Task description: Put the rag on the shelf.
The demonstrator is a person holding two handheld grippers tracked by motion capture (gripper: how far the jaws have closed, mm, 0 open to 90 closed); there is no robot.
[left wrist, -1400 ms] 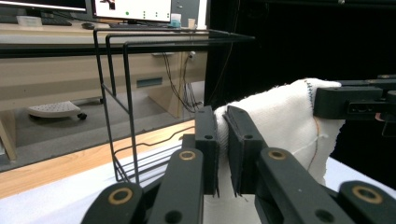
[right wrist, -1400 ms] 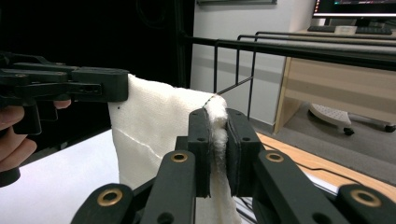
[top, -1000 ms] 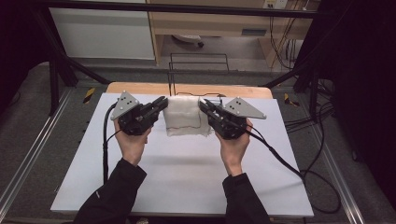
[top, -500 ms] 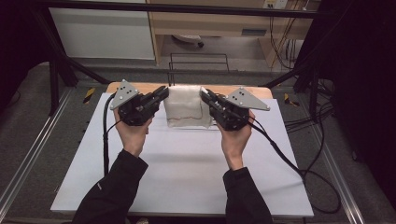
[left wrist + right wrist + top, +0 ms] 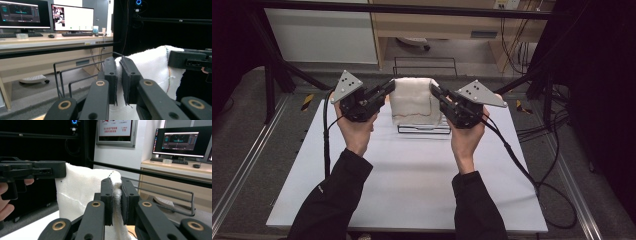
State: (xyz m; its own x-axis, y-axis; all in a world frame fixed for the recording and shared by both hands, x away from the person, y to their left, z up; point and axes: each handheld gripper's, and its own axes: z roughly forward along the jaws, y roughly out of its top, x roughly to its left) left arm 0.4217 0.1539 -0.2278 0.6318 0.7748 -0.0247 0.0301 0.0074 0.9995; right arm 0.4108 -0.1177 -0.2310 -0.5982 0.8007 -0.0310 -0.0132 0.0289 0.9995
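Both sets of jaws are clamped on the white cloth [image 5: 414,100]: the left gripper [image 5: 384,91] pinches its left top corner and the right gripper [image 5: 435,93] its right top corner, so it hangs stretched between them. The cloth's up off the table [image 5: 412,185], over the far edge, right in front of a black wire rack [image 5: 424,129]. The person's hands [image 5: 357,131] hold both grippers from below.

Rough white cloth towel [image 5: 413,100], wire rack [image 5: 424,129]
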